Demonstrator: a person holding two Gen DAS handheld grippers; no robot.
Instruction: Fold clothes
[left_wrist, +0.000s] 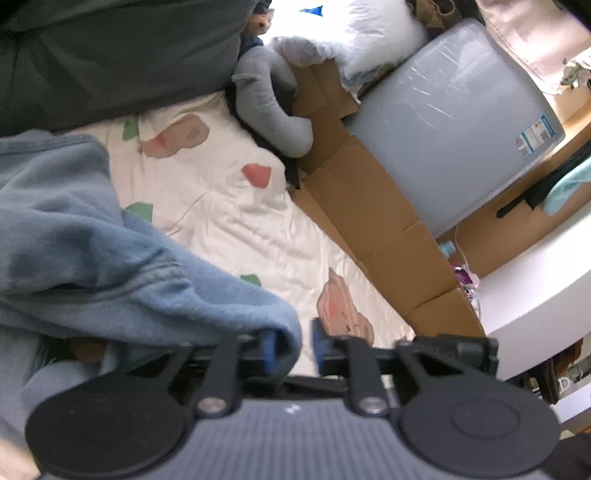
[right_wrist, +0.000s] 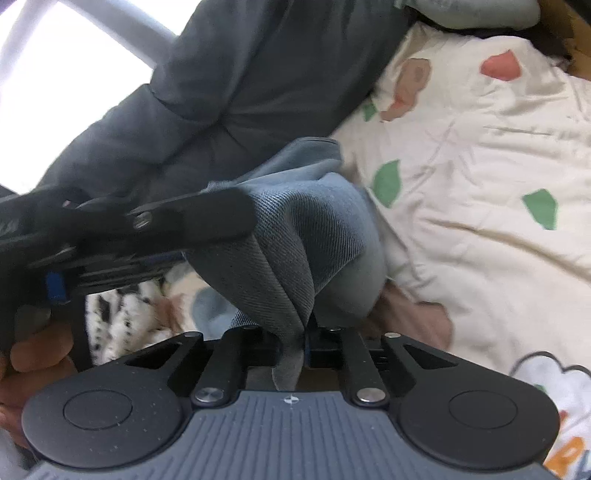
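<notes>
Right gripper (right_wrist: 301, 343) clamped on blue denim garment (right_wrist: 314, 236) at lower centre, left gripper (left_wrist: 291, 349) jaws parted around garment's edge, garment bunched over patterned bedsheet (left_wrist: 229, 206), cardboard box (left_wrist: 369, 206) right of bed.

one blue garment (left_wrist: 92, 236), two grippers, one cardboard box (left_wrist: 369, 206), one grey plush (left_wrist: 266, 99).

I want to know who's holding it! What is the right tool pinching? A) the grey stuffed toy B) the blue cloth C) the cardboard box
B: in the right wrist view, the right tool has its fingers closed on a fold of the blue cloth.
</notes>
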